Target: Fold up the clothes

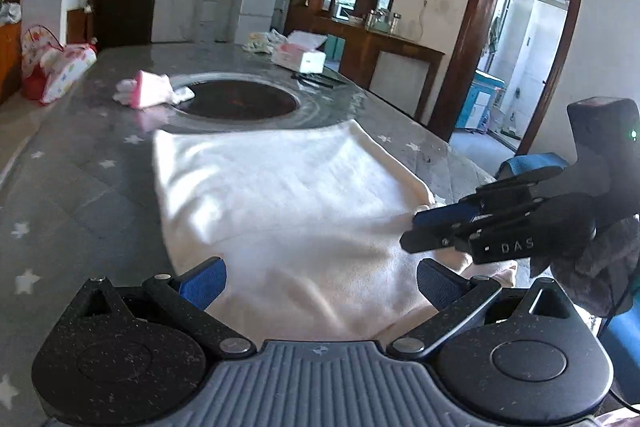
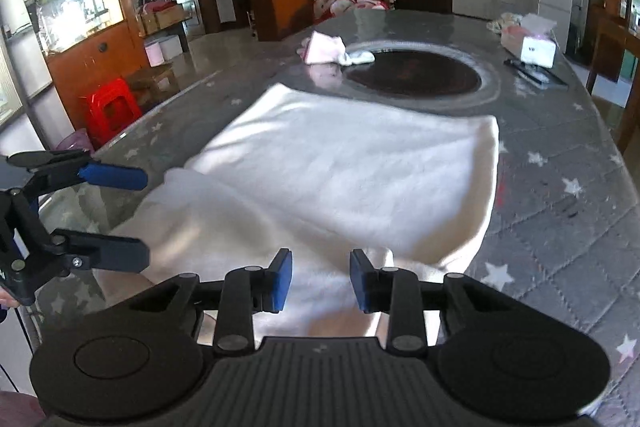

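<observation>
A white fleecy garment [image 1: 276,203] lies spread on the grey star-patterned table [image 1: 72,187]; it also shows in the right wrist view [image 2: 340,171], with a fold ridge across its near part. My left gripper [image 1: 320,285] is open wide, just above the garment's near edge; it also shows in the right wrist view [image 2: 140,215] at the garment's left side. My right gripper [image 2: 320,283] is open over the near edge, with cloth under the gap; it also shows in the left wrist view [image 1: 412,229] at the garment's right edge.
A small pink and white folded garment [image 1: 152,91] lies beside a dark round recess [image 1: 240,99] in the table centre. A tissue box [image 1: 298,57] and dark utensils [image 1: 320,79] sit at the far right. A red stool [image 2: 112,111] stands left of the table.
</observation>
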`<state>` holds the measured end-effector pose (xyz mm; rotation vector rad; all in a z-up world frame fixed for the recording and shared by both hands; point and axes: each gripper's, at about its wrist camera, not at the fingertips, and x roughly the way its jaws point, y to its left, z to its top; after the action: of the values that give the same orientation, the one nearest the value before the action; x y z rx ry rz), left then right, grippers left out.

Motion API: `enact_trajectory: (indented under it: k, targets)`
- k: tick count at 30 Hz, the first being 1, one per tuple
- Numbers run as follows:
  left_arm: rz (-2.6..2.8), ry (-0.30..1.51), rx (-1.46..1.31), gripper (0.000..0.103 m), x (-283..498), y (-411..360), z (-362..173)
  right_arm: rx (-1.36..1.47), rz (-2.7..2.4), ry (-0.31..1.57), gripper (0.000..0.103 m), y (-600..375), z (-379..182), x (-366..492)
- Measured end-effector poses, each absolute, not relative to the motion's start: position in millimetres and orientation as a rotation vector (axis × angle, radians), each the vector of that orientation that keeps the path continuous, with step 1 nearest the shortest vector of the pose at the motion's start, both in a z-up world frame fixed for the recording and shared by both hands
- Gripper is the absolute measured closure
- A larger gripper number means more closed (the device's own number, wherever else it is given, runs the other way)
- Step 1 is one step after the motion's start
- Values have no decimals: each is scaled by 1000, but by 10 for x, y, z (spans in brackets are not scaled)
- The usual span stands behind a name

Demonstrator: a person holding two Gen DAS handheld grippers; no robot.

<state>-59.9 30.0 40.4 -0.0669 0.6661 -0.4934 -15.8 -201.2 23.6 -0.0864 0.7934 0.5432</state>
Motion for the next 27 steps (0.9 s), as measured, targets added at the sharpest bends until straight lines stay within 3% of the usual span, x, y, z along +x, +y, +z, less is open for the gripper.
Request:
enact_trajectory:
  k: [22,27]
  targets:
    - [-456,739,17,0,-576,255,280,-134,566,773,70,-2077,243,-444]
    - [-481,671,133,0,-848,240,373,-140,573,770,70,-2113,281,-507]
